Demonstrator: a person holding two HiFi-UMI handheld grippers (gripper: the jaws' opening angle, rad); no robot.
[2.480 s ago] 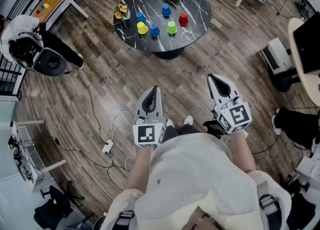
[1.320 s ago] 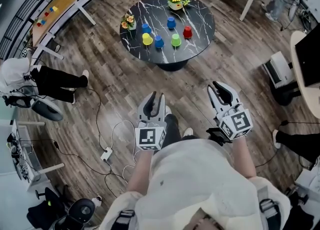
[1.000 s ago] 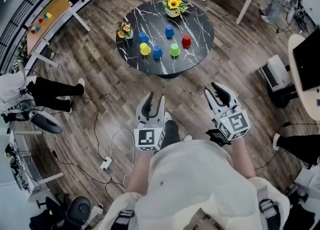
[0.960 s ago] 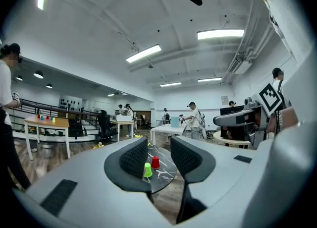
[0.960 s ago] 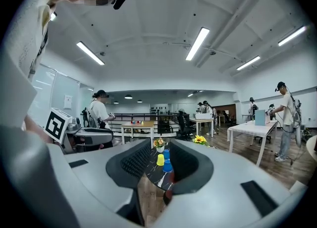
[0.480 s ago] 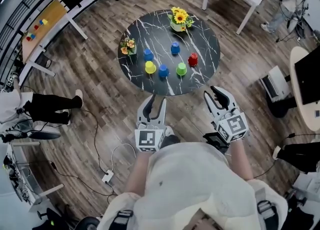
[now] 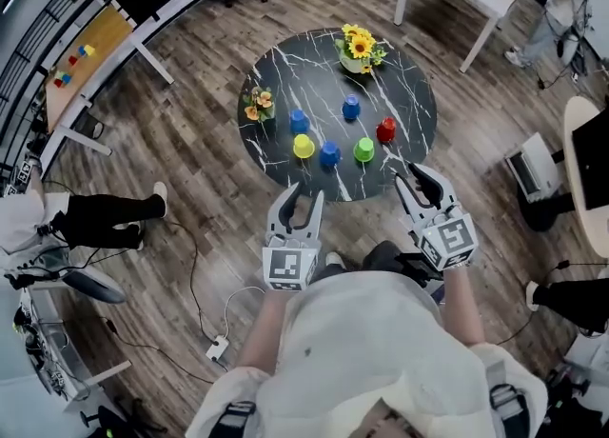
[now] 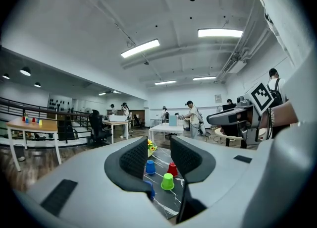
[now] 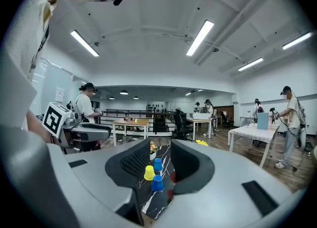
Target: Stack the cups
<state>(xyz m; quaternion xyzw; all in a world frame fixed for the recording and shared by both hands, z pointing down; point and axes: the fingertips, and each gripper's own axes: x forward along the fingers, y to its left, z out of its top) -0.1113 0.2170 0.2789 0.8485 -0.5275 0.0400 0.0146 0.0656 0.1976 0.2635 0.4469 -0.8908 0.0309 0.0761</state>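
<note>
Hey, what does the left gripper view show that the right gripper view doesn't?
Only the left gripper view: the green cup and the right gripper off to the side. Only the right gripper view: the yellow cup and the left gripper. Both: the black marble table with blue cups, seen between open, empty jaws.

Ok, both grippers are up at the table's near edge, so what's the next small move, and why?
Probably reach the right gripper forward to the green cup, the cup nearest it. Both that gripper and the left gripper are open and empty at the near edge of the table, and nothing is stacked yet.
</note>
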